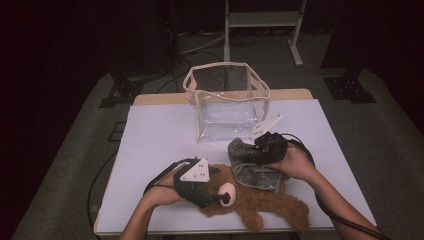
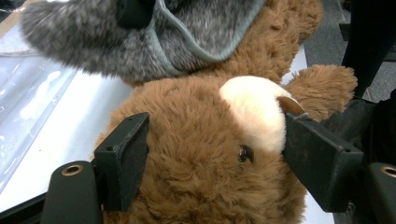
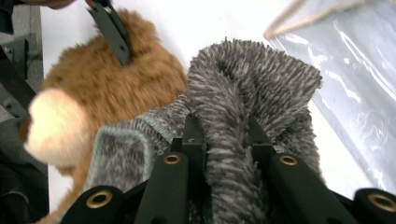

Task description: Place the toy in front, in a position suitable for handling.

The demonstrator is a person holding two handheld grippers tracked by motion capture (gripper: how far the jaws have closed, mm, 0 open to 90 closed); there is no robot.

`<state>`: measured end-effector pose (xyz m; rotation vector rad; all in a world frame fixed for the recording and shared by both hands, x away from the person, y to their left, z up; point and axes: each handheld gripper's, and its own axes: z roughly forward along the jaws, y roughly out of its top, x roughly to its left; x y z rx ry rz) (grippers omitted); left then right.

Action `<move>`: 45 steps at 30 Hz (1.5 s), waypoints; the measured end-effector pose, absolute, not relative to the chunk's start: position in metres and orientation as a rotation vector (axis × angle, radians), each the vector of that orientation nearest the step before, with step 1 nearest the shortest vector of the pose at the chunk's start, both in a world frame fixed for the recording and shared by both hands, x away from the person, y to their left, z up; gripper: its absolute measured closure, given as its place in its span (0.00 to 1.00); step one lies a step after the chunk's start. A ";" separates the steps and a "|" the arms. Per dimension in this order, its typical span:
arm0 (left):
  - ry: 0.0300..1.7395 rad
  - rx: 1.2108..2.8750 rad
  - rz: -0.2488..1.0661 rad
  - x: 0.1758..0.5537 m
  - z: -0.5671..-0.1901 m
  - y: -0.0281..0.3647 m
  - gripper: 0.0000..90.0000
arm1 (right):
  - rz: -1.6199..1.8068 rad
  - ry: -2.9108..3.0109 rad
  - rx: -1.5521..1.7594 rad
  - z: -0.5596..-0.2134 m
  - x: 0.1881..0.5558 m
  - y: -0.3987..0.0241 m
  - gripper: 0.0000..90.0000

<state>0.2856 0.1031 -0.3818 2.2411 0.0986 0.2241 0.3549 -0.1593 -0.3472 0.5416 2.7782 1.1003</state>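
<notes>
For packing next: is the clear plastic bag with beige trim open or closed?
Open. The clear plastic bag with beige trim stands upright on the white table, its top rim spread wide.

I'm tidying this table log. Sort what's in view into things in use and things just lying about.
In use:
- left gripper, shut on the brown teddy bear's head
- right gripper, shut on the grey fuzzy cloth
- clear bag, open, standing just behind them

Lying about:
- metal stand on the floor beyond the table

The room is looking dark all around, while light is falling on the white table (image 1: 160,135). Shiny glare is showing on the clear bag (image 1: 227,107). The brown teddy (image 3: 84,93) is looking blurry up close.
</notes>
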 end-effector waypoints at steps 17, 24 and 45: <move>0.105 2.237 0.227 0.287 -0.382 0.105 0.27 | 1.251 2.647 0.766 -0.333 0.327 -0.262 0.83; 0.105 2.235 0.229 0.287 -0.382 0.105 0.27 | 1.246 2.697 0.766 -0.339 0.326 -0.262 0.83; 0.087 2.242 0.247 0.285 -0.381 0.103 0.27 | 1.219 2.821 0.610 -0.358 0.357 -0.170 0.83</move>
